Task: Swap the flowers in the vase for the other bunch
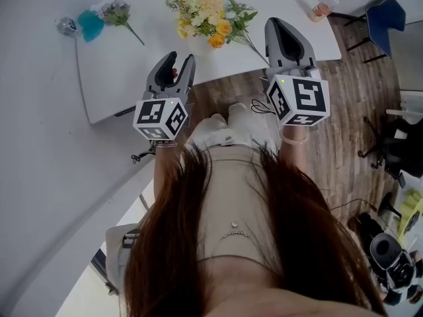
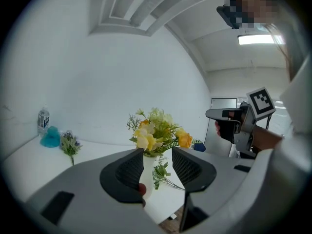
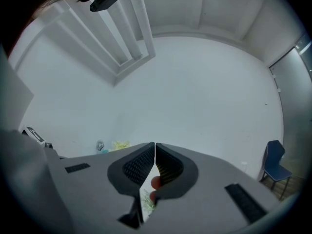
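Two hand-held grippers reach over the tabletop's near edge. The left hand-held gripper (image 1: 177, 59) is released, its pads apart with nothing between them. The right hand-held gripper (image 1: 277, 22) is clenched on nothing. Bare tabletop (image 1: 125, 78) lies open ahead of the left one. The yellow bunch (image 1: 206, 15) stands at top centre, between the two tips. The purple bunch (image 1: 119, 13) lies well apart at upper left, beside a teal object (image 1: 90, 24). Only the left gripper view shows the white vase (image 2: 149, 164) under the yellow blooms. The right gripper view shows mostly wall, with a blue chair (image 3: 274, 162) at lower right.
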The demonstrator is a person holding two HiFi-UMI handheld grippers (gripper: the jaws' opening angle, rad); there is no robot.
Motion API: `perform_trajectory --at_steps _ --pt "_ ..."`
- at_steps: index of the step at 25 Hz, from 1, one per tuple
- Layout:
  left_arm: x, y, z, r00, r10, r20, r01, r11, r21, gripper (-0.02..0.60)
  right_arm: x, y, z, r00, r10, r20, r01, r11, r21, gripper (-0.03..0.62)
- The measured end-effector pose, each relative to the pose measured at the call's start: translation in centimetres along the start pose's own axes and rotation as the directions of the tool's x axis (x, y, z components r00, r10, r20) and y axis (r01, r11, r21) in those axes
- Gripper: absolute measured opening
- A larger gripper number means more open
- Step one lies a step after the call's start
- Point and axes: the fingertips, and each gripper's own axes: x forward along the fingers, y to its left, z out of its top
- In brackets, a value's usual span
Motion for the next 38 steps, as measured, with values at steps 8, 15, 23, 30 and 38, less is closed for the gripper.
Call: perform_trajectory --at_steps 8,15,23,30,38 --pt "1.7 0.5 -0.5 1.000 0.030 0.008 -0.030 0.999 0.026 0.199 2.6 -0.2 0.5 0.999 0.047 0.010 -0.047 0.999 -0.017 0.028" --pt "3.2 0.4 -1.3 0.998 0.067 0.001 -0.066 0.997 0.035 0.224 4.7 -1.0 0.8 0.996 0.090 0.001 -0.090 0.995 -0.035 0.028" --pt "4.7 0.6 -1.7 0.992 0.121 0.022 -0.121 0.992 0.044 0.252 6.7 -1.9 0.6 0.990 0.142 -0.017 -0.143 0.988 -0.052 0.028" --pt "6.0 0.7 -2.5 0.986 0.164 0.037 -0.167 0.983 0.076 0.279 8.0 -2.6 0.4 0.984 0.178 -0.031 -0.180 0.981 -0.078 0.028" --pt "7.2 0.8 -2.7 0.977 0.202 0.063 -0.207 0.975 0.078 0.301 8.8 -3.6 0.0 0.980 0.194 -0.040 -0.197 0.976 -0.092 0.028"
